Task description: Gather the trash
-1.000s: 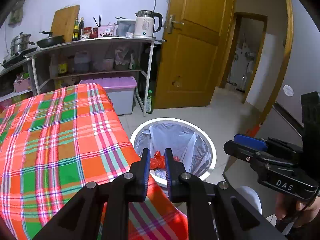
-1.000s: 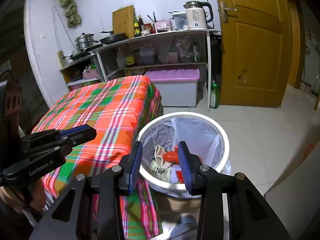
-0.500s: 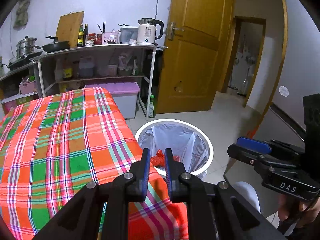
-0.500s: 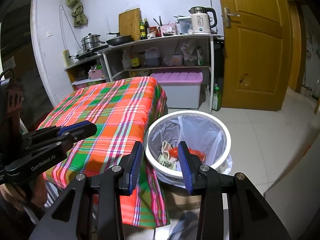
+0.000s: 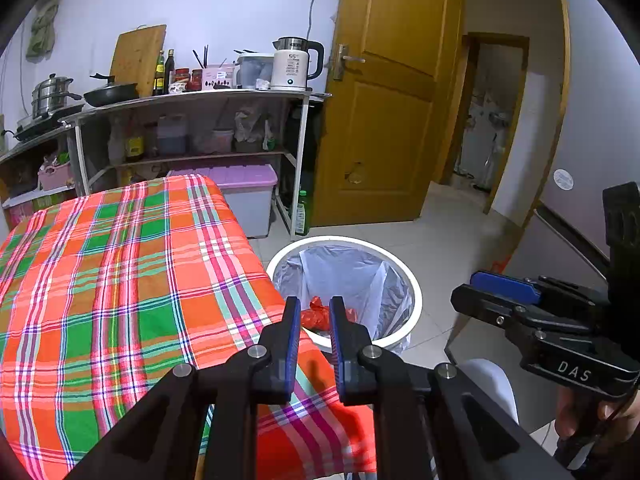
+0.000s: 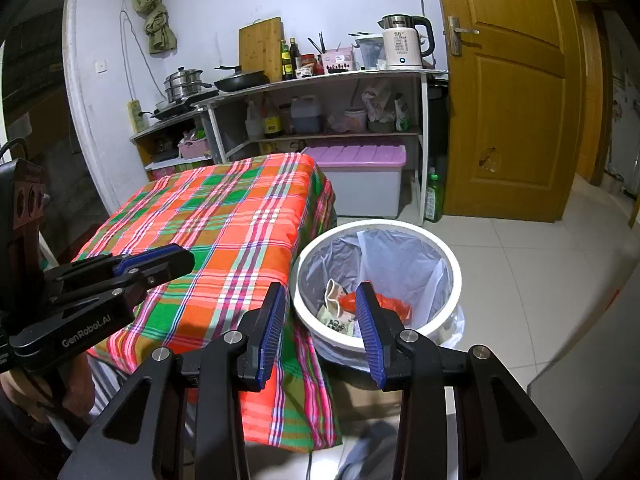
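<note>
Room: small kitchen with pale walls, grey-white tiled floor (image 6: pixel 540 264) and a closed yellow-brown wooden door (image 5: pixel 384 120) at one o'clock.
Surface: table under an orange, green and pink plaid cloth (image 5: pixel 120 280) — bare on top, at ten o'clock.
Shelving: white metal rack (image 6: pixel 320 80) carrying a white electric kettle (image 6: pixel 402 46), pans and bottles; lilac-lidded storage box (image 6: pixel 360 160) beneath.
Bin: round white-rimmed bin with a grey liner (image 6: pixel 452 264), just beside the table's corner.
Trash: red plastic wrapper (image 5: pixel 316 316) and crumpled paper (image 6: pixel 334 300) — inside the bin.
Left gripper (image 5: pixel 314 312): blue pads narrowly apart, nothing between.
Right gripper (image 6: pixel 320 300): jaws wider apart, empty.
</note>
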Motion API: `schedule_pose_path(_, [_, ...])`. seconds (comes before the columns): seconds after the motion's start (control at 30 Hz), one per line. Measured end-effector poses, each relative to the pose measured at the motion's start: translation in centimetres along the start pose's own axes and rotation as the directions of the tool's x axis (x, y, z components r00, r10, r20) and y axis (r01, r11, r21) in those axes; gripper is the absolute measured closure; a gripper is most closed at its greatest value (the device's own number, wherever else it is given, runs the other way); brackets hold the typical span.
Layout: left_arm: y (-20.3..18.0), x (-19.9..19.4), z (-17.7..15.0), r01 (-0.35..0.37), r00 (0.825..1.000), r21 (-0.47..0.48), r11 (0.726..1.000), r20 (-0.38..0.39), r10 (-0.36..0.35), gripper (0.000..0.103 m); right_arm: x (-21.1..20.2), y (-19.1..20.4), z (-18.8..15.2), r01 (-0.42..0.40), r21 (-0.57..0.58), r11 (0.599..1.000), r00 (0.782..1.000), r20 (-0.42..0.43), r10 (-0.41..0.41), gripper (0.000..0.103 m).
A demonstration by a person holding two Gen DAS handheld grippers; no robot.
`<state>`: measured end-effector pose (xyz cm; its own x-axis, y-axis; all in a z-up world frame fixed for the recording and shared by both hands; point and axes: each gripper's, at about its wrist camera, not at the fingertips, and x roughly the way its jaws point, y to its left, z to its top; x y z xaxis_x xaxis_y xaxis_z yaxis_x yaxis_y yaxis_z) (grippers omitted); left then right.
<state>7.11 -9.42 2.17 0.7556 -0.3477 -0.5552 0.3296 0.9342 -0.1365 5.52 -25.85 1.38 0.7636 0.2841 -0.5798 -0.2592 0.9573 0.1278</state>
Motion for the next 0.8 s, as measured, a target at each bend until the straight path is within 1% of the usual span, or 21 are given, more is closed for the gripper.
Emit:
schedule_pose_path(0.5, [-0.48,-0.5,-0.17,0.005,1.0,0.003,1.0,-0.002,-0.005,0.089,-0.44,-0.13,-0.34,0.0,0.002,1.0,1.0,-0.004,0.0,0.065])
schedule_pose_path(0.8, [-0.34,-0.57,-0.19,-0.012,1.0,0.0,1.0,0.0,0.012,0.089,-0.59,-0.16,-0.4,0.0,0.002,1.0,1.0,-0.003,0.0,0.065])
